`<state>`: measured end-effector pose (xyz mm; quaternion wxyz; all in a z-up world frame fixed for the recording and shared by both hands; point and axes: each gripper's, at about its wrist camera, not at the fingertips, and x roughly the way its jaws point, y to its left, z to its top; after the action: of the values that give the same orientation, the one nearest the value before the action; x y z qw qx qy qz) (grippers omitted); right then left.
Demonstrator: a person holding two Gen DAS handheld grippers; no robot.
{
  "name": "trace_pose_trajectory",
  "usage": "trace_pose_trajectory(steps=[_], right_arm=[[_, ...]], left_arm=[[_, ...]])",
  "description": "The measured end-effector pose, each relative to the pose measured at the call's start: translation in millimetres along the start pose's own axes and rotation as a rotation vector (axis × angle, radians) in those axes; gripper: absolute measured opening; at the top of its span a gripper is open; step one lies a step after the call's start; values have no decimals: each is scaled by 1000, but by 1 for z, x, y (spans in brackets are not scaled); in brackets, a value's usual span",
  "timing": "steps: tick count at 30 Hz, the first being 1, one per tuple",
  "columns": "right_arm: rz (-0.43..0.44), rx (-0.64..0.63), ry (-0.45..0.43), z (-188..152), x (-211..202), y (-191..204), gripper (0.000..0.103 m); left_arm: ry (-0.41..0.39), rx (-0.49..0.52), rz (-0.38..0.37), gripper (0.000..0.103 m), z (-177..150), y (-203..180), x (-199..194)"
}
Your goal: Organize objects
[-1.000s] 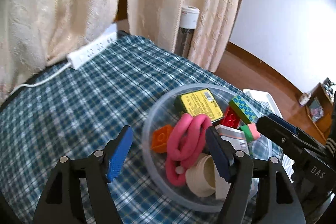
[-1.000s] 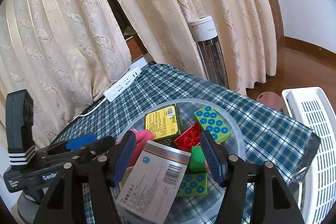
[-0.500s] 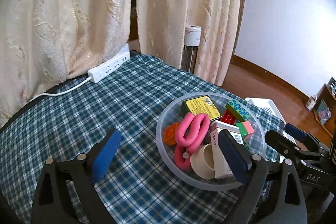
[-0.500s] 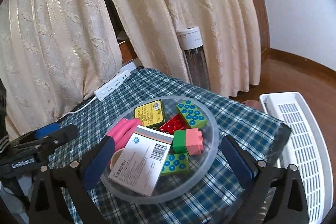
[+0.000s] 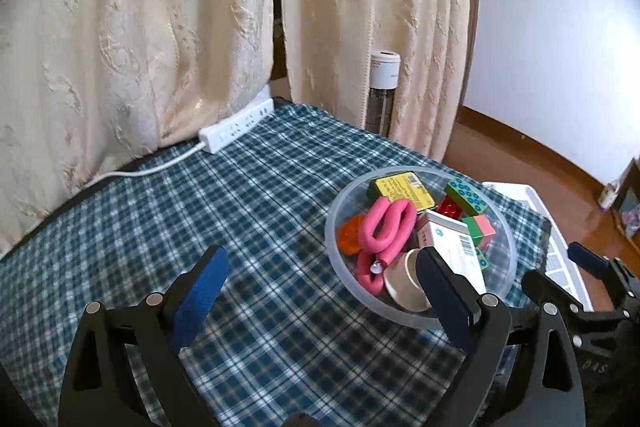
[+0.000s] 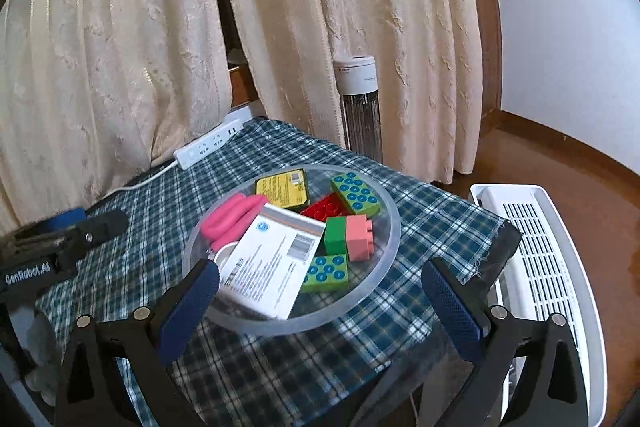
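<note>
Sitting near the right end of the checked bench, the clear bowl held a white box, a pink looped tube, a yellow box, a tape roll and toy bricks. Both the left tongs and the right tongs were spread wide with nothing between them, held back from the bowl. A white power strip lay by the curtains
</note>
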<state>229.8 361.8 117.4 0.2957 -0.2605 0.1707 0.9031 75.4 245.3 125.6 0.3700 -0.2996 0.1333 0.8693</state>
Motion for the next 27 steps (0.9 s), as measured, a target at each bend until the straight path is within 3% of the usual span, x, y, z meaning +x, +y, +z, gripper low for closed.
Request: trace_pose_trajectory(steps=[9,27], right_arm=[[-9,-50,22,-6,0,6,103],[-11,-71,55,-15,12,7,103]], left_arm=[[-4,53,91,96,-5,-10,-5],[36,44,91,96,-9,-8,2]])
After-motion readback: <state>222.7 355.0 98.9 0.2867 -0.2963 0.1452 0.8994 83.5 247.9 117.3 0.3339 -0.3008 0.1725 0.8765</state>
